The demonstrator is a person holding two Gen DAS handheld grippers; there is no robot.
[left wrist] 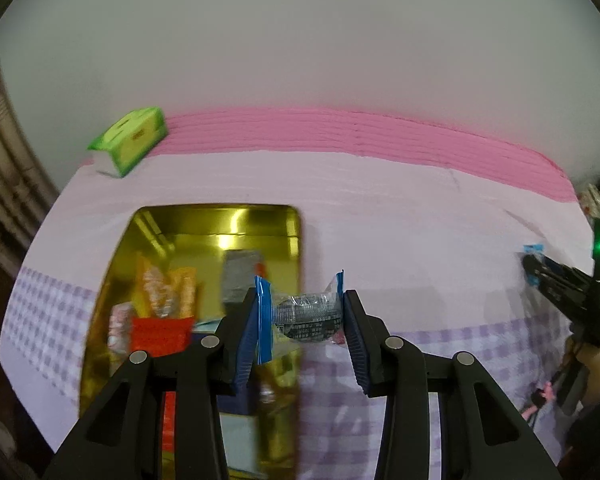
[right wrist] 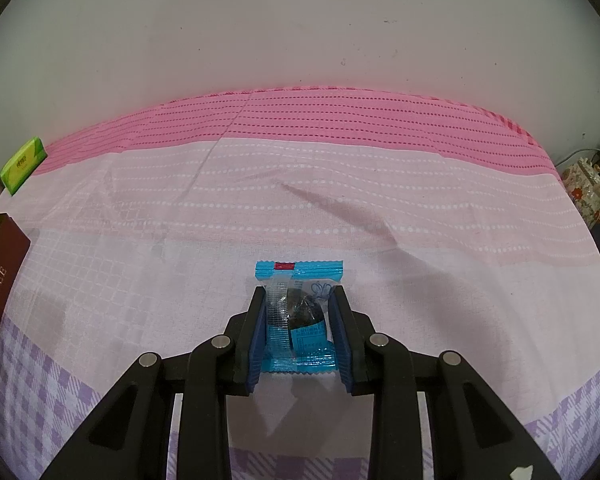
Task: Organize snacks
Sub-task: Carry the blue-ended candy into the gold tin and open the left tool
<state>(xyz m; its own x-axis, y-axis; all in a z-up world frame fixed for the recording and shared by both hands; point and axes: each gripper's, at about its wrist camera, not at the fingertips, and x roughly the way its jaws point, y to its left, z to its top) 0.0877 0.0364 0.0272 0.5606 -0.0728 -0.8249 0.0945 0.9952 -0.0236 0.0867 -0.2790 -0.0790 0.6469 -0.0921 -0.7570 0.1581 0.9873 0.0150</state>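
Observation:
My left gripper [left wrist: 302, 296] is shut on a small snack packet [left wrist: 312, 316] with blue ends and a dark sweet inside, held crosswise in the air just right of the gold tin [left wrist: 228, 220]. The open tin holds several snacks, among them an orange packet [left wrist: 166, 292], a red one [left wrist: 160, 334] and a grey one [left wrist: 240, 276]. My right gripper [right wrist: 299, 294] is shut on a similar blue snack packet [right wrist: 300, 272] that lies flat on the tablecloth; its pads press both sides. In the left wrist view the right gripper [left wrist: 534, 268] shows at the far right.
A green tissue pack [left wrist: 130, 140] [right wrist: 22, 164] lies at the back left near the wall. A brown lid marked TOFFEE [right wrist: 0, 280] stands at the left edge. The pink and purple checked tablecloth [right wrist: 420, 208] covers the table. Clutter sits beyond the right edge.

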